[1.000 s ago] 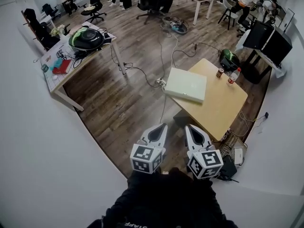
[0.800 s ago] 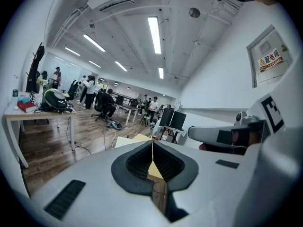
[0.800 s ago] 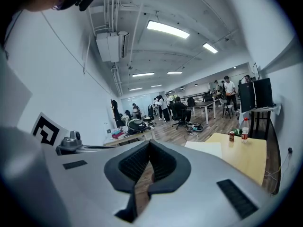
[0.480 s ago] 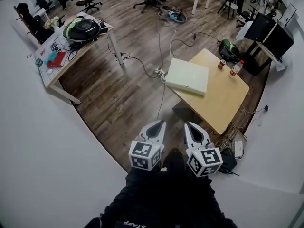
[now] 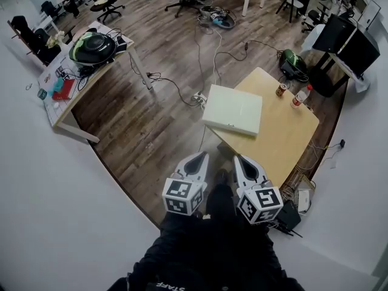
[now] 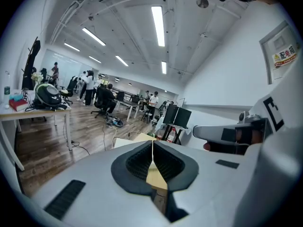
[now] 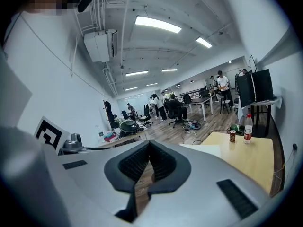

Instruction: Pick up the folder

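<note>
The folder [image 5: 233, 110] is a pale, flat, closed rectangle lying on the near left corner of a light wooden table [image 5: 285, 135], overhanging its edge slightly. My left gripper [image 5: 203, 156] and right gripper [image 5: 237, 159] are side by side, well short of the table, both pointing at it. Each is shut with nothing between its fingers. In the left gripper view the folder [image 6: 125, 142] shows just left of the shut left gripper [image 6: 152, 144]. In the right gripper view the folder [image 7: 204, 150] lies right of the shut right gripper [image 7: 149, 144].
A can [image 5: 280, 90] and a plastic bottle [image 5: 299, 97] stand at the table's far edge. Cables [image 5: 200, 71] and a power strip [image 5: 198, 97] lie on the wooden floor. A cluttered desk [image 5: 79, 71] stands far left; black monitors [image 5: 348, 41] far right. White walls flank me.
Both grippers, still shut and side by side, have moved forward toward the table. The folder and table now sit closer in the head view.
</note>
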The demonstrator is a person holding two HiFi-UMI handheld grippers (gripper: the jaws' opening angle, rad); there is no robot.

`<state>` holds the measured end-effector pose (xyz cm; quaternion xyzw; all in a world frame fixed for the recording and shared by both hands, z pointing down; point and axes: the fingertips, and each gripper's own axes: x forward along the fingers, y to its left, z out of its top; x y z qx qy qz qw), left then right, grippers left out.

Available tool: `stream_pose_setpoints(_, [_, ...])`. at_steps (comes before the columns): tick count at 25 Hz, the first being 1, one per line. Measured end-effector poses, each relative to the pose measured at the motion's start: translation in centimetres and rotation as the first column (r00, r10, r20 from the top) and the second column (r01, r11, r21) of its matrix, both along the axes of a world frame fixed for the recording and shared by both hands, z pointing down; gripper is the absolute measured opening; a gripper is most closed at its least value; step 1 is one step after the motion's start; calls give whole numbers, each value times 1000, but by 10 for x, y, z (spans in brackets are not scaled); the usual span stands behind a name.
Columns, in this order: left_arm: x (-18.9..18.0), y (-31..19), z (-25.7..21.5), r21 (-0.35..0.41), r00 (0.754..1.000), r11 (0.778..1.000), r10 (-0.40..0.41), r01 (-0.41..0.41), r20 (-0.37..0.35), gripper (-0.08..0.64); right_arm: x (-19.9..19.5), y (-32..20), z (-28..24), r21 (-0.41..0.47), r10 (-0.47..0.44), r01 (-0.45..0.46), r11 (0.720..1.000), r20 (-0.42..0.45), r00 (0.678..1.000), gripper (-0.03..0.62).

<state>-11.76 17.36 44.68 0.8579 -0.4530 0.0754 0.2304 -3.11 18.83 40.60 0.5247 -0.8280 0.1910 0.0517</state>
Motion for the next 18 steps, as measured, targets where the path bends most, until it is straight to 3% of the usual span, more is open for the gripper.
stream_pose_setpoints(10, [81,-150,-9,15,999,1000,-18,18,34,35,79,-145,-6,14,-28,28,1000,-7,1000,21])
stream_pose_setpoints(18, [124,-219,11,-21,998,1000,-8,10,68,35,134,-212,13,-33,-28,28,999,5,1000,21])
